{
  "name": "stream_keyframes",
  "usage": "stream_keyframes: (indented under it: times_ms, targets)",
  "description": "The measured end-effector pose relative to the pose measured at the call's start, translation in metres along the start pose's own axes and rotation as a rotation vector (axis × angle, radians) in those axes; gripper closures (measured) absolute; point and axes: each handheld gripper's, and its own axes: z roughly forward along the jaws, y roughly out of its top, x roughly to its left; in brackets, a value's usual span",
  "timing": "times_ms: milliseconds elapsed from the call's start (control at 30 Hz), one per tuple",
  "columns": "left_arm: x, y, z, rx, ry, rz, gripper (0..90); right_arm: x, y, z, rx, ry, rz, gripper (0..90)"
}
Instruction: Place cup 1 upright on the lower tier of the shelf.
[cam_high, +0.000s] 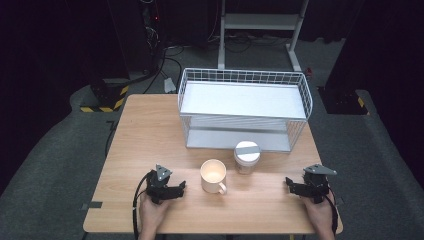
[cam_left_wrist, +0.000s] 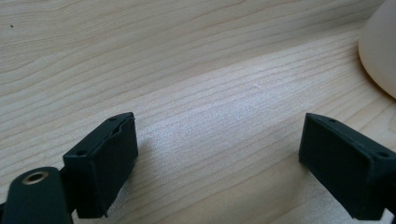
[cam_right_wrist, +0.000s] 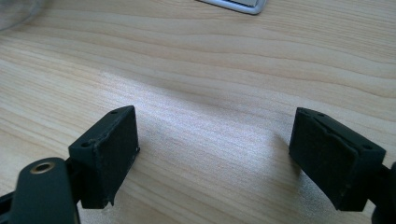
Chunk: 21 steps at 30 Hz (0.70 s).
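Observation:
A cream mug (cam_high: 213, 175) stands near the table's front middle, its handle toward the front. Beside it to the right is a clear jar with a grey lid (cam_high: 246, 156). My left gripper (cam_high: 181, 188) rests on the wood left of the mug, jaws pointing right at it, open with nothing between them. In the left gripper view (cam_left_wrist: 219, 154) the mug's side (cam_left_wrist: 380, 51) sits at the far right edge. My right gripper (cam_high: 288, 185) lies at the front right, pointing left, open and empty. In the right gripper view (cam_right_wrist: 215, 149) there is bare wood between the pads.
A white wire basket shelf (cam_high: 243, 107) with two tiers stands at the back of the wooden table (cam_high: 150, 135); a corner of its base (cam_right_wrist: 238, 4) appears in the right gripper view. Dark floor, cables and a white stand lie beyond the table.

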Motion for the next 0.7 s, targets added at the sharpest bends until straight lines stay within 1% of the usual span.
stream_keyframes:
  times_ms: [133, 333, 467, 500, 600, 700]
  targets:
    - [0.0000, 0.0000, 0.0000, 0.000, 0.000, -0.001, 12.2, 0.0000, 0.0000, 0.0000, 0.000, 0.001, 0.000, 15.7]
    - [-0.0019, 0.0004, 0.0004, 0.000, 0.016, -0.016, 12.3, -0.0002, 0.0001, 0.0000, -0.001, 0.003, -0.001, 15.7]
    - [-0.0008, 0.0000, -0.0001, -0.005, 0.011, -0.017, 13.5, -0.0001, 0.0001, -0.0001, 0.001, 0.002, 0.001, 15.7]
    - [-0.0007, -0.0003, -0.0005, -0.005, 0.009, -0.024, 14.6, -0.0002, 0.0001, 0.0000, -0.001, 0.003, -0.001, 15.7]
    - [-0.0011, -0.0006, -0.0010, -0.003, 0.011, -0.021, 14.7, -0.0003, 0.0001, 0.0000, -0.001, 0.003, -0.001, 15.7]
    - [-0.0013, -0.0008, -0.0011, -0.003, 0.006, -0.017, 12.9, -0.0002, 0.0001, -0.0001, -0.001, 0.003, -0.001, 15.7]
